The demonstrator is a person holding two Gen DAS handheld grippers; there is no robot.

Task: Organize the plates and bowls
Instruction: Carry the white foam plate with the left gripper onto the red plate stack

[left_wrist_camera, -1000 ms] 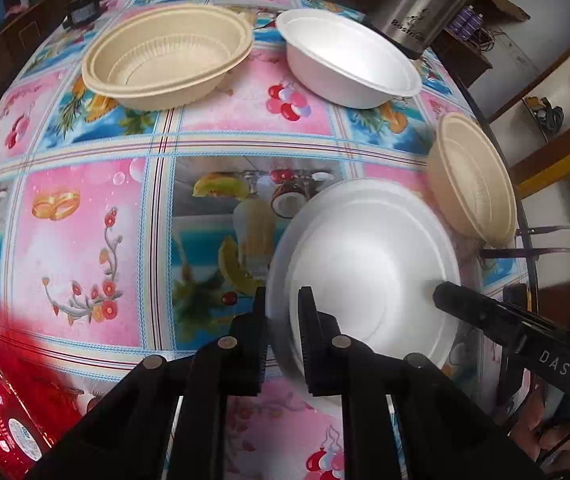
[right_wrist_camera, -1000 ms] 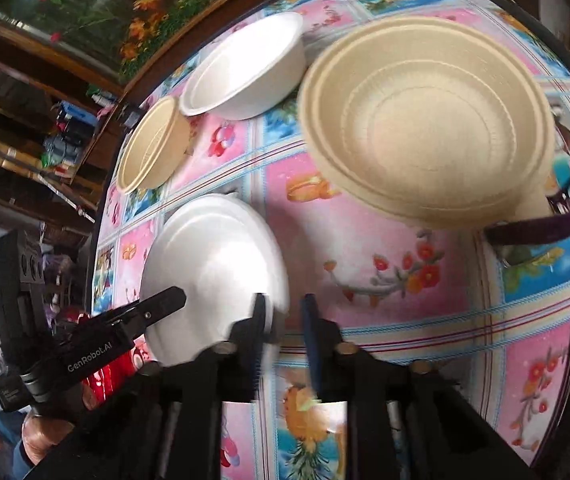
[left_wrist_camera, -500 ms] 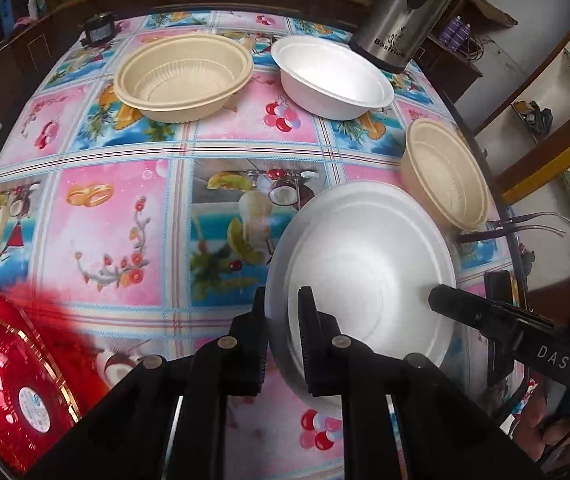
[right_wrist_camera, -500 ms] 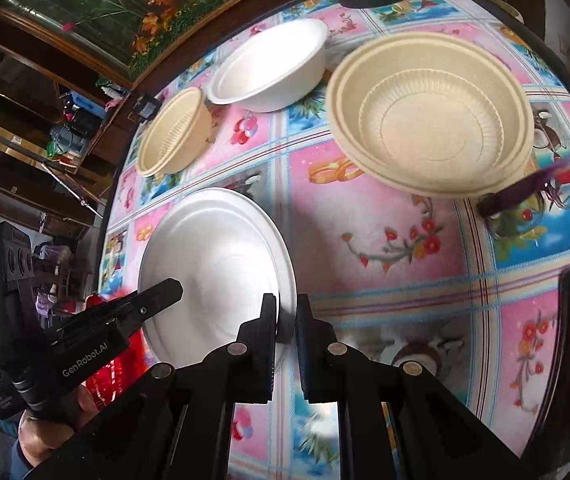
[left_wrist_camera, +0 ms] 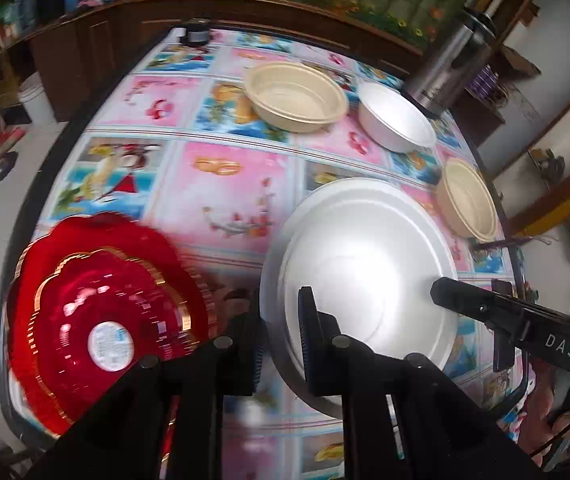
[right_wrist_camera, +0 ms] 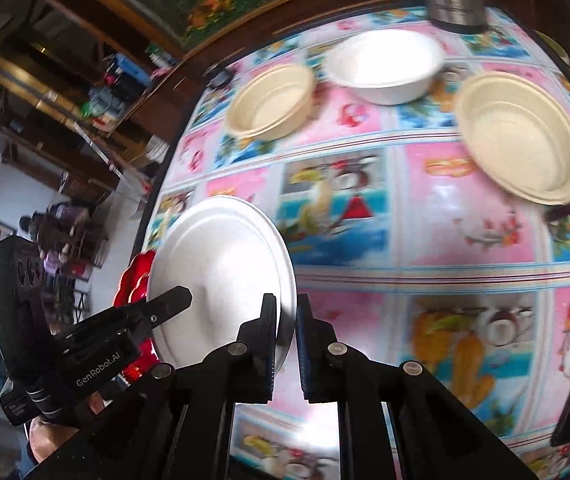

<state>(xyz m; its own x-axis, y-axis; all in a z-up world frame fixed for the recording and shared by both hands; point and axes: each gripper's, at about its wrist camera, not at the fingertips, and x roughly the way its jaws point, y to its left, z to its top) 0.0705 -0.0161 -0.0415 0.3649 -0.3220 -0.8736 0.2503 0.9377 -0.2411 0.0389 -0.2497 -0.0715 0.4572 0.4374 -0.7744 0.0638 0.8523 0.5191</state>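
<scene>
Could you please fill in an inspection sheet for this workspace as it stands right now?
Surface: table under a colourful picture cloth.
Job's things: white plate held by its rim at both sides; red plate beside it; two tan bowls and a white bowl on the far part of the table.
Clutter: steel flask.
Grippers: left tool and right tool both shut on the white plate.
Cables: nothing seen.
Surroundings: wooden shelves, flower mural.

The round white foam plate (left_wrist_camera: 369, 264) looks smooth and matt; the scalloped red plastic plate (left_wrist_camera: 101, 312) is glossy, gold-trimmed; the tall steel flask (left_wrist_camera: 449, 72) is brushed metal.
</scene>
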